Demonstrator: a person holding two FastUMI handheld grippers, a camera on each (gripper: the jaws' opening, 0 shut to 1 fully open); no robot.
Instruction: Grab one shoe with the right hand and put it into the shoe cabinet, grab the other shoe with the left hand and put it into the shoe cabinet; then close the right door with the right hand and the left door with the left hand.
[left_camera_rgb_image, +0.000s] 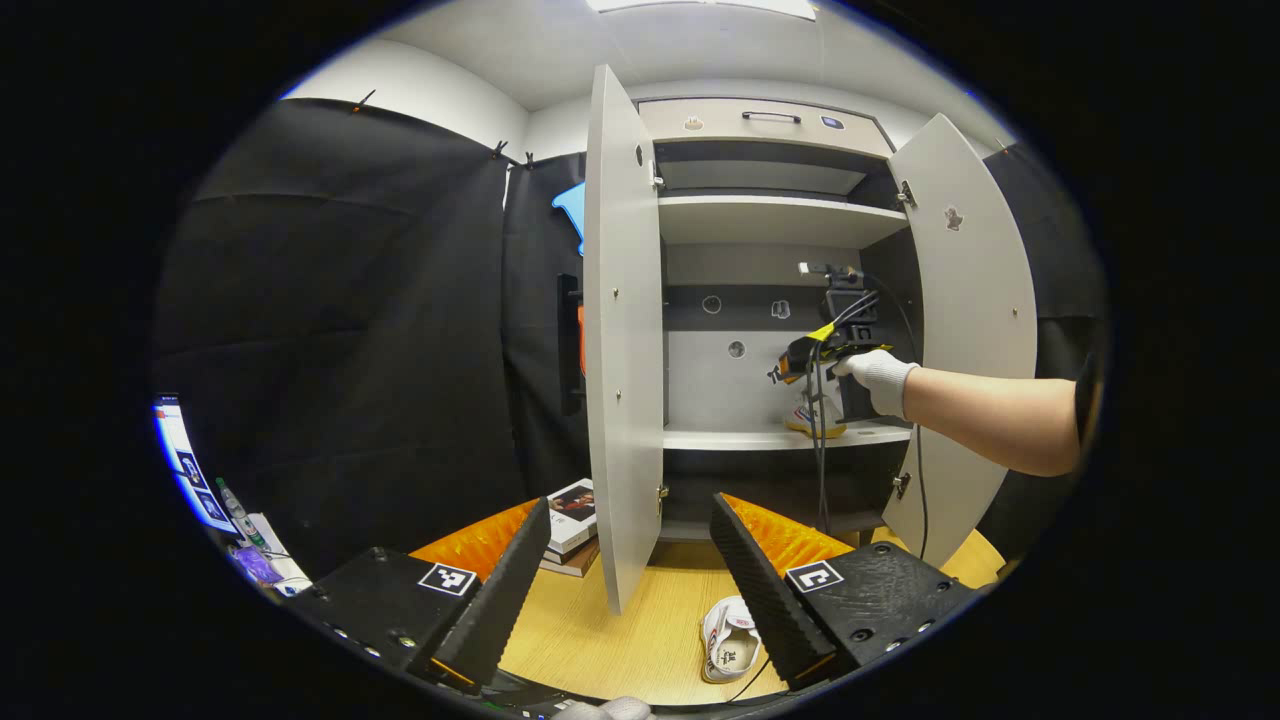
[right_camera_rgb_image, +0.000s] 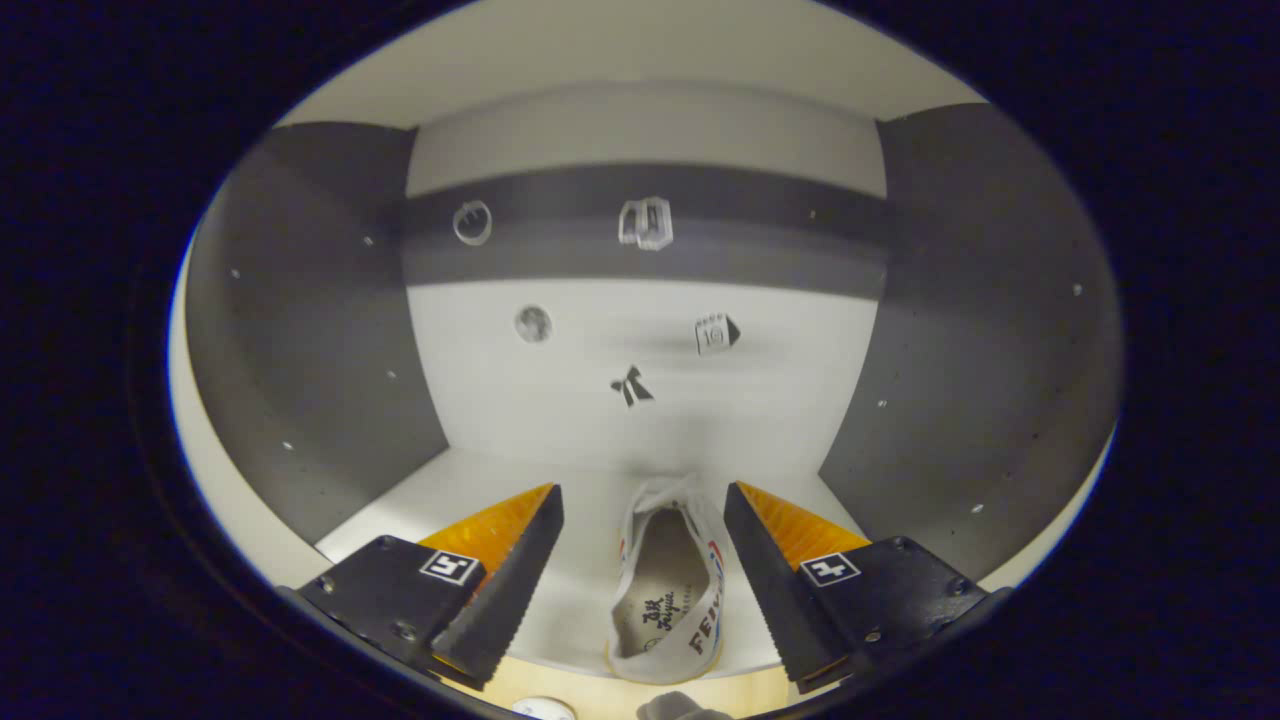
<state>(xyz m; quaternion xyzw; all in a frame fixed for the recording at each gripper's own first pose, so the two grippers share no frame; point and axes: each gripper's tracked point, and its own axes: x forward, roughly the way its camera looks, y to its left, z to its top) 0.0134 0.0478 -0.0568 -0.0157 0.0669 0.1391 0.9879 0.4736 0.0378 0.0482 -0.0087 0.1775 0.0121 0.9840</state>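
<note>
We see our right gripper (right_camera_rgb_image: 642, 560) with fingers spread wide either side of one shoe (right_camera_rgb_image: 664, 590), which lies on a shelf (right_camera_rgb_image: 470, 490) inside the shoe cabinet (left_camera_rgb_image: 770, 220). Our left gripper (left_camera_rgb_image: 630, 570) also gapes open, above the other shoe (left_camera_rgb_image: 728, 638) on the counter (left_camera_rgb_image: 610, 630).

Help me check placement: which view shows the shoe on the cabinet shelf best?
The right gripper view: the shoe lies close, between the open right gripper fingers, opening visible. The left gripper view shows it small and far, partly behind the right gripper.
</note>
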